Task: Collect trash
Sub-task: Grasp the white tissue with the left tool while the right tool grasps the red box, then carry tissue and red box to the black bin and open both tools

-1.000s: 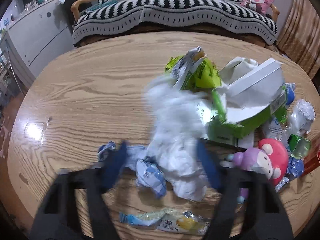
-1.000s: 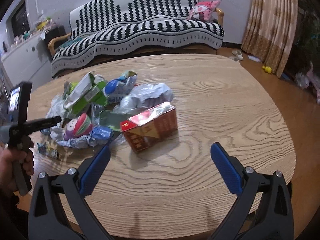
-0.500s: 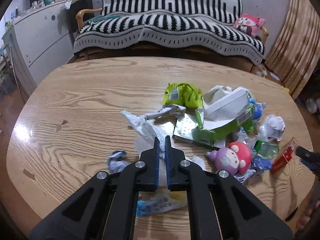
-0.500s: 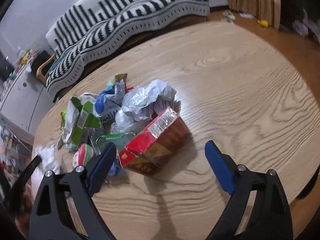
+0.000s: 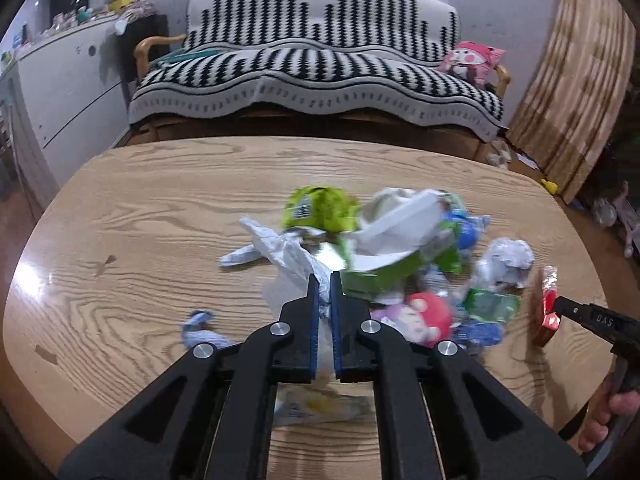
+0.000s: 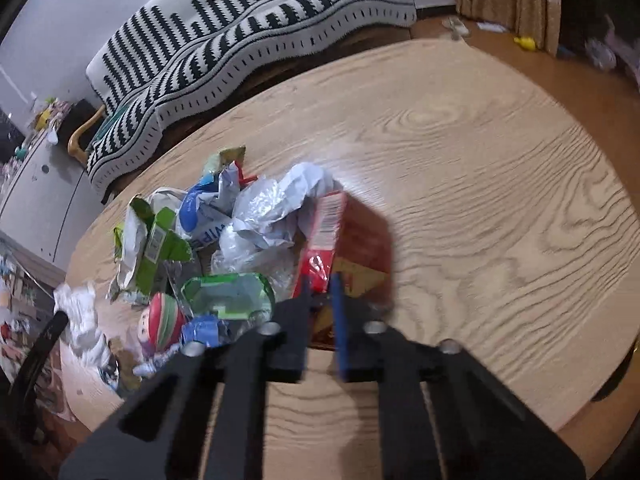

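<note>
My left gripper [image 5: 325, 280] is shut on a crumpled white tissue [image 5: 288, 256], which hangs lifted above the wooden table [image 5: 140, 220] beside the trash pile. In the right wrist view the same tissue [image 6: 80, 320] dangles at the far left. The jaws of my right gripper [image 6: 320, 280] are closing tight on the near flap of a red carton [image 6: 360, 240], whose near end tilts up off the table. From the left wrist view the red carton [image 5: 546, 308] shows at the right edge, with a hand below it.
The pile holds a torn green-and-white carton [image 5: 392, 264], a lime snack bag [image 5: 320, 208], a pink-and-red toy [image 5: 428, 316], crumpled foil [image 5: 508, 260] and a blue wrapper [image 5: 200, 328]. A yellow packet [image 5: 316, 404] lies under my left gripper. A striped sofa [image 5: 320, 80] stands behind the table.
My left gripper closed on the white tissue and rose with it. My right gripper moved in over the red carton, rolled, and closed on its flap, tipping the carton.
</note>
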A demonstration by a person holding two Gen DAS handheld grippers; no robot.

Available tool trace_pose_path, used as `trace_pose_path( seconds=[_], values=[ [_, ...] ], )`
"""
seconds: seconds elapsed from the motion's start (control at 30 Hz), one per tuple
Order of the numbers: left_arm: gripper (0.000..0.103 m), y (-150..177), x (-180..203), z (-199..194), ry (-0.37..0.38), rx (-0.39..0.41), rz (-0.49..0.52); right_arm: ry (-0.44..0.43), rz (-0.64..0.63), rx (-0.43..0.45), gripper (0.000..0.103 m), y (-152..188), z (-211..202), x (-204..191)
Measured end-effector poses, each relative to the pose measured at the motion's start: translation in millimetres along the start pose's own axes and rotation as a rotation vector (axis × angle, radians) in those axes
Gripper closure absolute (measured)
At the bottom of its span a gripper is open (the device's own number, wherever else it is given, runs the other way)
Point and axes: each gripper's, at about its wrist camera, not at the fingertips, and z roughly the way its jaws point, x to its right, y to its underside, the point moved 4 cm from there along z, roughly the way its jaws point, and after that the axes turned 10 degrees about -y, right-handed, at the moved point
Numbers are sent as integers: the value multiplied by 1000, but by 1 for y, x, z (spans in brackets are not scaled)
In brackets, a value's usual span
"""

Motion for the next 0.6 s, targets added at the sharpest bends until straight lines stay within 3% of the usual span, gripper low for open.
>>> trace_pose_path(
  seconds=[0.2,0.4,0.43,0.47,0.5,0.53,0.6],
  values=[
    [99,2,60,-15,82,14,52,7,6,52,102,0,-36,29],
    [99,4,97,-28,156,26,81,-32,-3,17,100,3,-37,31],
    [99,5,97,-31,157,35,84,-33,-7,12,83,2,-35,28],
    [99,5,95,-33,157,39,84,-37,-11,4,59,2,-32,25],
    [99,5,92,-33,155,41,82,-38,-15,2,4,1,-29,22],
    [99,6,89,-34,154,41,80,-20,-22,37,10,0,-30,20],
    [99,6,81,-31,143,37,72,-1,-42,50,10,-2,-28,14]
  ],
)
